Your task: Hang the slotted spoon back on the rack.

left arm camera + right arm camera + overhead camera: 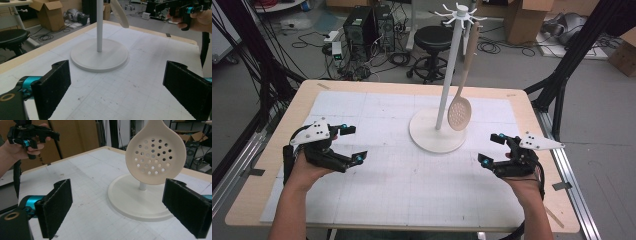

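Skimmer (460, 113) hangs from the rack (455, 30) over its base, mid-desk (377, 195). Both tools, left (351, 144) and right (492, 148), gape empty; approach the handle squarely, pinch firmly, then lift clear of the hook.

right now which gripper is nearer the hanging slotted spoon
Right. The right gripper sits just right of the slotted spoon; the left gripper is farther off, left of the stand.
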